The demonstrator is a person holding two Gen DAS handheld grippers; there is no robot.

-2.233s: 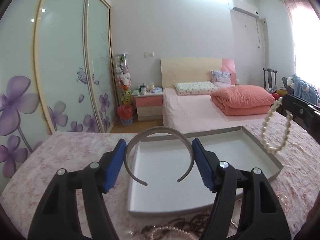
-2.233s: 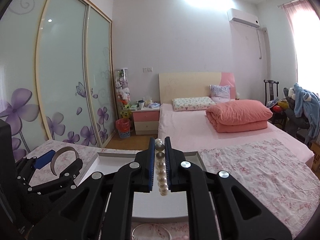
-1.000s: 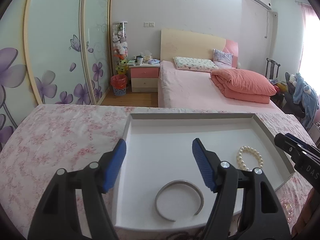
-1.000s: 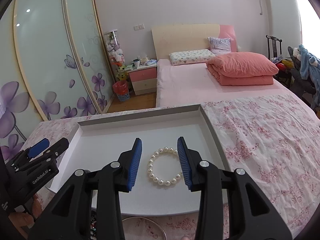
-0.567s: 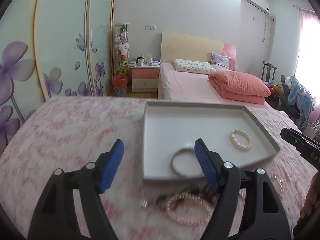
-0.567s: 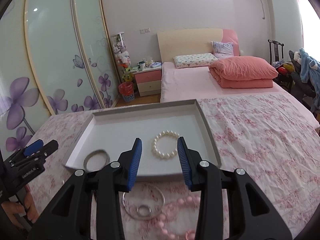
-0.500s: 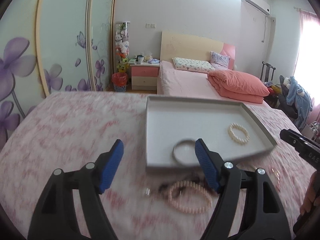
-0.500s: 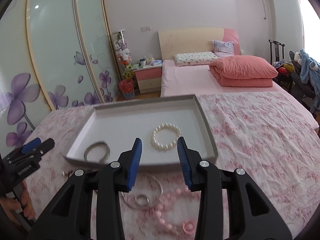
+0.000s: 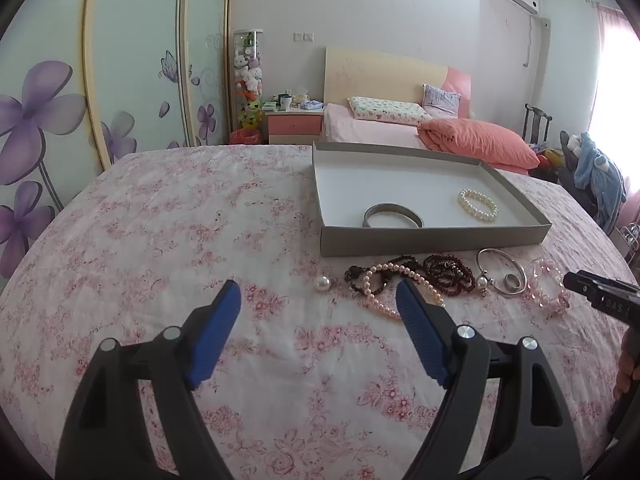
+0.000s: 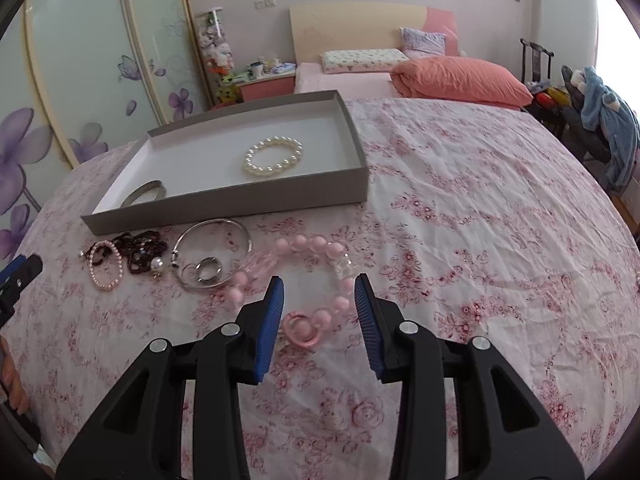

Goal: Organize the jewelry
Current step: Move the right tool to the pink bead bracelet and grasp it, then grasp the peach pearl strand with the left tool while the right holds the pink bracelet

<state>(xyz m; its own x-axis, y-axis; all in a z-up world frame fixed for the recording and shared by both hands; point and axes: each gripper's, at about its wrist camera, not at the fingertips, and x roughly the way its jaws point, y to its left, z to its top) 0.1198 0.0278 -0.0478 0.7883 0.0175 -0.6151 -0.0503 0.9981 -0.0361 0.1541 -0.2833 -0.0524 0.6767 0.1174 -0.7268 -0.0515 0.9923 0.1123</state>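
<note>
- Two pieces already sitting in the shallow grey cardboard tray with white inside: grey metal bangle near its front wall, white pearl bracelet further right.
- Rest of the jewelry strung out in a row on the pink floral bedspread, just in front of the tray.
- Right gripper spread wide, holding nothing, parked right over the chunky pink bead bracelet with the pink ring charm. Ring charm low centre in the right wrist view, between the blue pads; bead loop running up and away toward the tray.
- Looks like the obvious next grab for the right side: straight ahead and down, then close.
- Left gripper also released and empty, hanging back over bare bedspread. Loose single white pearl just ahead, upper middle of its gap; pale pink pearl strand tangled with dark red bead strands off to the upper right, near the right pad.
- Thin silver bangle with ring pendant between the dark beads and the pink bracelet, closer to the right gripper.
</note>
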